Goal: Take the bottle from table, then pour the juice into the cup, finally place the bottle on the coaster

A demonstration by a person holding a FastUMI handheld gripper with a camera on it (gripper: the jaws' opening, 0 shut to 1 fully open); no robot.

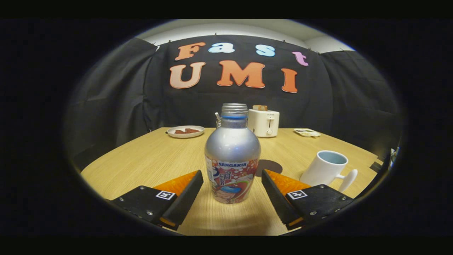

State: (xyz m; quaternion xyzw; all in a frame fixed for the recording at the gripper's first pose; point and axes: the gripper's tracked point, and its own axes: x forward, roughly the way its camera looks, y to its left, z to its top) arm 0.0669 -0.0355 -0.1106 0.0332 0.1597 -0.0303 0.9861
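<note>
Materials, quick pass
Bottle [232,156] brushed metal, glossy printed wrap; table [148,159] matt wood grain; cup [327,170] glossy ceramic; toaster [263,123] smooth plastic.

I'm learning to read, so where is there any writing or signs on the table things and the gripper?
On the bottle: a printed label with a brand band; the smaller print below is too blurred to read.
On the fingers: a square black-and-white marker each, a pattern, no words.
On the toaster: a tiny mark, too small to read.
On the cup: no writing showing.
The gripper is open, one finger each side of the bottle, not touching.
</note>
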